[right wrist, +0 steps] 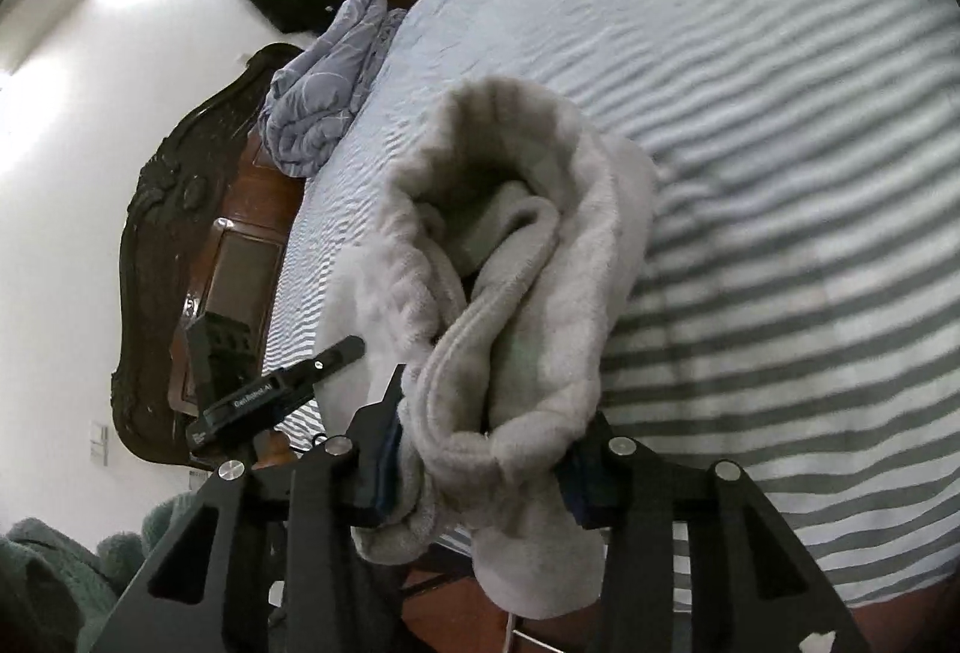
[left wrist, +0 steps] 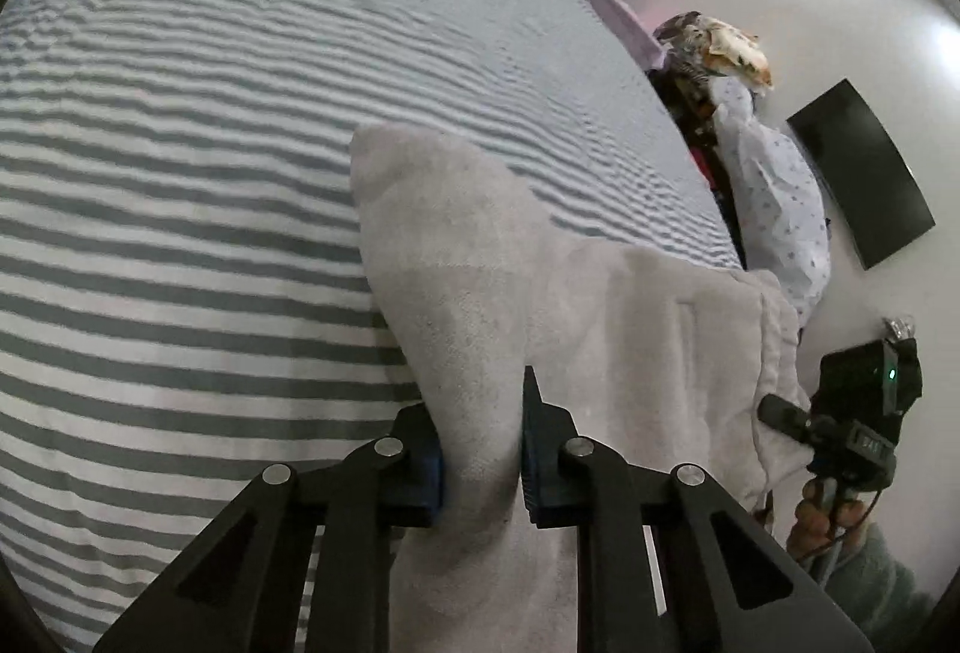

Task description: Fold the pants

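Observation:
The pants (left wrist: 540, 293) are light grey fleece, held up over a bed with a grey-and-white striped cover (left wrist: 180, 173). My left gripper (left wrist: 483, 449) is shut on a fold of the pants' fabric near one end. My right gripper (right wrist: 480, 467) is shut on the bunched elastic waistband of the pants (right wrist: 510, 257), whose opening gapes toward the camera. The right gripper also shows in the left wrist view (left wrist: 786, 416) at the pants' far edge. The left gripper shows in the right wrist view (right wrist: 336, 353), at the left of the cloth.
The striped cover (right wrist: 780, 173) fills most of both views. A dark carved wooden headboard (right wrist: 162, 257) and a crumpled blue blanket (right wrist: 324, 89) stand at the bed's edge. A patterned pillow (left wrist: 774, 197) and a black wall panel (left wrist: 864, 173) are at the right.

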### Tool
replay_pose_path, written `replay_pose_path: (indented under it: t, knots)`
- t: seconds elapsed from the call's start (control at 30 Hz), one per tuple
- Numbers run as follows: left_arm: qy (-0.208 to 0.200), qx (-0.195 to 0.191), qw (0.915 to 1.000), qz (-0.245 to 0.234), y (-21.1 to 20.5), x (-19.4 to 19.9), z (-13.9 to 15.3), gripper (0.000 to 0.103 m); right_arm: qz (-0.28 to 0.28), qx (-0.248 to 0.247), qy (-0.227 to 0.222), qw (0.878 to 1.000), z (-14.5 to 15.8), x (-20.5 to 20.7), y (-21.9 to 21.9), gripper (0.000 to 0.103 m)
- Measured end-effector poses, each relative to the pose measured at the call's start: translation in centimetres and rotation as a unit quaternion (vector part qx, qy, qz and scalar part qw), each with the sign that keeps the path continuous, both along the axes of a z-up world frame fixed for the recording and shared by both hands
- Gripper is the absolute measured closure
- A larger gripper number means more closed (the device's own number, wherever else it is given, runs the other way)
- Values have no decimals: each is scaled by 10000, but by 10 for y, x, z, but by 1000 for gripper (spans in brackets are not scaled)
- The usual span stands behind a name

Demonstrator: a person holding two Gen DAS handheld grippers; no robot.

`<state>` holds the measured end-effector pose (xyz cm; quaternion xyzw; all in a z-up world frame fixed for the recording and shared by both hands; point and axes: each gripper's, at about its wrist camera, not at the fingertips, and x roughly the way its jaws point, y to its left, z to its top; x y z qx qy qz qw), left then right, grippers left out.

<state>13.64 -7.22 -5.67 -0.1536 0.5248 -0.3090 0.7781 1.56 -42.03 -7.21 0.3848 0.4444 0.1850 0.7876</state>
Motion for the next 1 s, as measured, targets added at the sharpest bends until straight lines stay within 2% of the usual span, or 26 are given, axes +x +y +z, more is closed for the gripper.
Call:
replay_pose_path:
  t: [0.07, 0.27, 0.37, 0.5, 0.57, 0.63, 0.7, 0.73, 0.77, 0.8, 0.9, 1.0]
  knots:
    - [-70, -132, 9999, 39, 5, 3, 9, 84, 107, -93, -91, 9999, 16, 9, 9, 64]
    - [-447, -300, 9975, 460, 38, 34, 45, 84, 291, 53, -275, 9992, 32, 58, 30, 64]
    - [-725, -132, 9952, 636, 57, 57, 63, 84, 423, 152, -472, 9979, 40, 94, 44, 64]
    - [-932, 95, 9927, 762, 75, 87, 75, 84, 550, 218, -479, 9971, 35, 149, 57, 65]
    - [-934, 216, 9923, 778, 79, 103, 69, 83, 584, 216, -407, 9972, 26, 167, 61, 65]
    - [-777, 341, 9937, 732, 82, 120, 49, 83, 611, 153, -220, 9978, 10, 185, 66, 64]
    - [-535, 572, 9943, 721, 86, 129, 21, 83, 586, -171, 78, 9981, -12, 196, 71, 62]
    - [-390, 803, 9930, 773, 85, 135, 1, 82, 568, -338, 246, 9975, -22, 198, 72, 58]
    - [-379, 909, 9916, 837, 86, 137, -8, 79, 523, -506, 425, 9964, -34, 199, 72, 56]
    - [-393, 908, 9912, 879, 89, 137, -15, 75, 487, -541, 464, 9963, -40, 197, 69, 51]
    - [-375, 583, 9927, 984, 100, 134, -21, 66, 437, -751, 417, 9953, -42, 186, 61, 42]
    - [-393, 611, 9928, 952, 102, 133, -17, 65, 442, -1059, 378, 9927, -31, 180, 62, 41]
